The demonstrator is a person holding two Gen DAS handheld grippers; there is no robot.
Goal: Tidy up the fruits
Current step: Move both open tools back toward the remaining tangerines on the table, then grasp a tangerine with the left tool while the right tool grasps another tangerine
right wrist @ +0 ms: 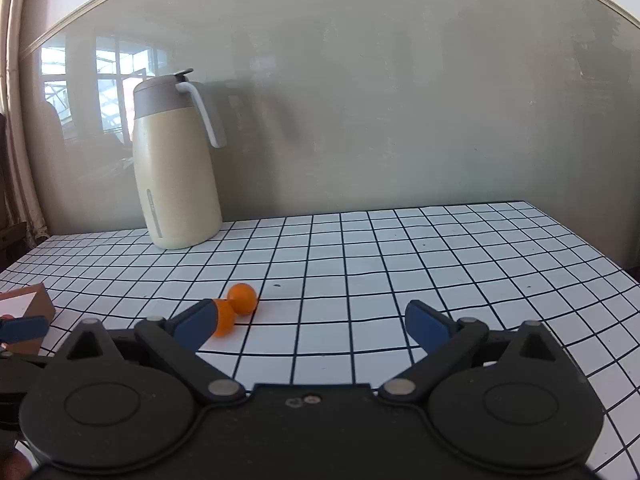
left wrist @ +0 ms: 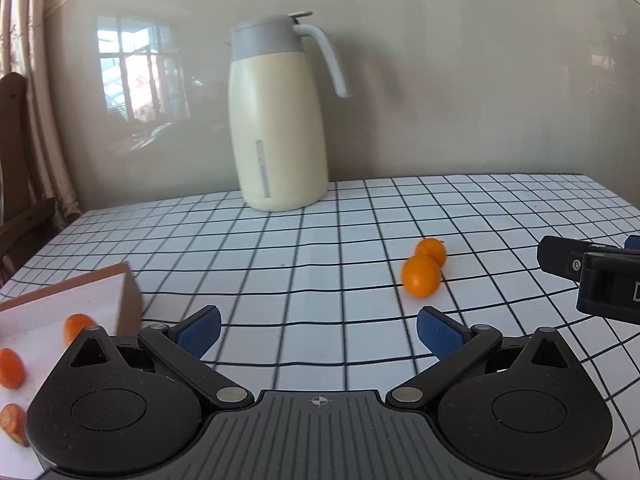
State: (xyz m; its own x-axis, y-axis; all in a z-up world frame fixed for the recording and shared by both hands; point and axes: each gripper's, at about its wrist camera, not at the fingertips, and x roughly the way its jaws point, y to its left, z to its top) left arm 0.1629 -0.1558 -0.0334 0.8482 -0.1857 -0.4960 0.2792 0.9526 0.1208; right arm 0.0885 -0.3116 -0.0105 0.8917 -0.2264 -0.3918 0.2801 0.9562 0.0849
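Two small orange fruits lie touching on the checked tablecloth: a nearer one point(left wrist: 421, 281) point(right wrist: 225, 317) and a farther one point(left wrist: 431, 251) point(right wrist: 242, 297). My left gripper point(left wrist: 318, 330) is open and empty, with the fruits ahead and to its right. Beside its left finger stands a cardboard box point(left wrist: 80, 300) point(right wrist: 28, 304) with a white inside, holding three orange fruits point(left wrist: 76, 326). My right gripper point(right wrist: 312, 324) is open and empty; its left finger partly hides the nearer fruit. The right gripper's black body point(left wrist: 600, 276) shows at the right edge of the left wrist view.
A tall cream thermos jug point(left wrist: 280, 120) point(right wrist: 176, 164) with a grey lid and handle stands at the back of the table, against a glossy wall. A wooden chair point(left wrist: 16, 160) and a curtain are off the table's left side. The table's right edge point(right wrist: 592, 248) falls away.
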